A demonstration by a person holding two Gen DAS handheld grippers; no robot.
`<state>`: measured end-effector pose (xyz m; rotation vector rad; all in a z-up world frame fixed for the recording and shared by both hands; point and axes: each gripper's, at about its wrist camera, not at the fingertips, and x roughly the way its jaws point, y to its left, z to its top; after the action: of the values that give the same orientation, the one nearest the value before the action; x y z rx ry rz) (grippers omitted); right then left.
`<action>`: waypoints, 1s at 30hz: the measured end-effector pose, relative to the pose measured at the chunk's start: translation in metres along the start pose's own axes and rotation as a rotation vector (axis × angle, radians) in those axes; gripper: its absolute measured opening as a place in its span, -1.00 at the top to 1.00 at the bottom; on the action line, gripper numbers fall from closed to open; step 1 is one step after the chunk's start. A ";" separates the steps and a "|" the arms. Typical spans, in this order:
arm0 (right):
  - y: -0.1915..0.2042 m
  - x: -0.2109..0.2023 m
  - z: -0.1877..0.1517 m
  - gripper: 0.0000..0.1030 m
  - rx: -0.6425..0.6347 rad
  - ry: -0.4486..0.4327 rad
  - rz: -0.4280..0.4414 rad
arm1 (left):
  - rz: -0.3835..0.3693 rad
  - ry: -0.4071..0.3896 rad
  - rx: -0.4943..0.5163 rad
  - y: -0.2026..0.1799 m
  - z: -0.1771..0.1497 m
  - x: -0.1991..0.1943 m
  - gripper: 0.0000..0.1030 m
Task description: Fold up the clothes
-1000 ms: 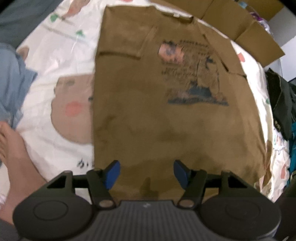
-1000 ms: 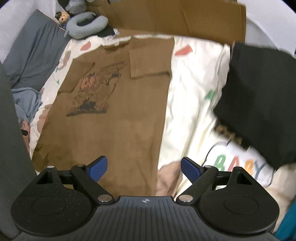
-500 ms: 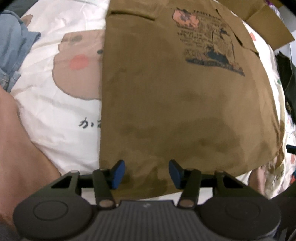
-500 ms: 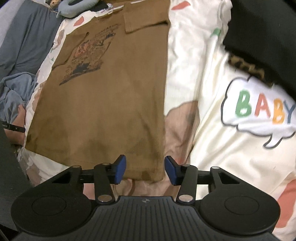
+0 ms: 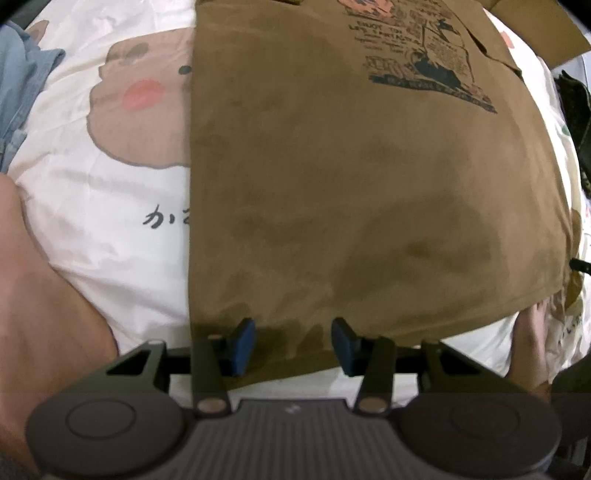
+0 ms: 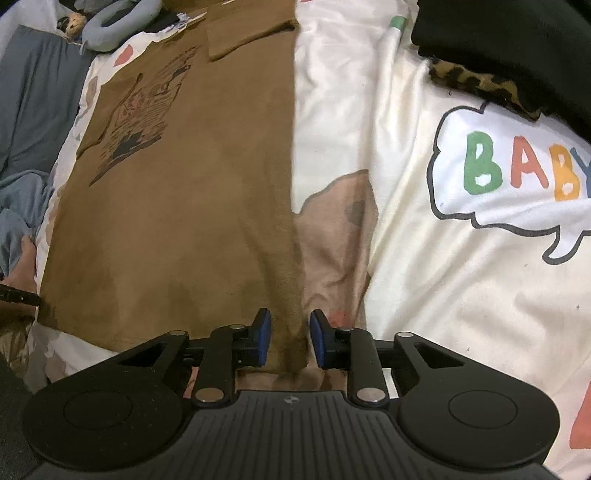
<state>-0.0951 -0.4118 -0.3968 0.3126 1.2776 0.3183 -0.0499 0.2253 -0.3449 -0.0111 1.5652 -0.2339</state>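
left wrist view: the brown t-shirt (image 5: 362, 177) lies flat on the patterned bedsheet (image 5: 110, 206), print side up, its sleeves folded inward, its bottom hem at the near edge of the bed. the left gripper (image 5: 293, 345) sits over the hem close to the shirt's near left corner, its blue pads (image 5: 242, 341) spread apart with the hem cloth between them, not pinched. a light blue garment (image 5: 22, 92) is bunched at the bed's left edge, and a bare leg (image 5: 44, 302) fills the lower left. flat cardboard (image 5: 535, 33) shows past the far right corner.

right wrist view: the same t-shirt (image 6: 184, 177) runs from the near edge toward the far side, its right side edge lying straight on the bedsheet (image 6: 461, 295). the right gripper (image 6: 290, 339) is at the shirt's near right corner; its pads (image 6: 264, 336) stand narrowly apart around a raised ridge of hem cloth, close on both sides, though i cannot tell whether they grip it. a black garment (image 6: 517, 44) on a leopard-print piece (image 6: 480, 85) sits at the far right. a blue neck pillow (image 6: 114, 26) lies by the far left corner.
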 end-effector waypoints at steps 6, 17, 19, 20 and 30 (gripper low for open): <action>-0.010 0.002 -0.002 0.71 0.022 0.003 0.009 | -0.002 -0.002 -0.019 0.001 -0.005 -0.003 0.07; -0.002 0.019 -0.001 0.74 0.016 0.010 -0.020 | 0.013 0.005 -0.022 -0.005 -0.004 0.000 0.07; 0.000 0.020 0.000 0.71 0.013 0.014 -0.029 | 0.016 0.008 -0.019 -0.004 -0.004 0.001 0.07; 0.001 0.020 0.001 0.70 0.011 0.016 -0.034 | 0.018 0.010 -0.018 -0.002 -0.004 0.001 0.07; 0.014 0.026 0.007 0.30 -0.016 0.053 -0.066 | 0.074 0.008 -0.067 0.022 -0.008 0.001 0.09</action>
<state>-0.0829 -0.3890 -0.4122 0.2487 1.3343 0.2817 -0.0545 0.2474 -0.3489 -0.0044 1.5773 -0.1231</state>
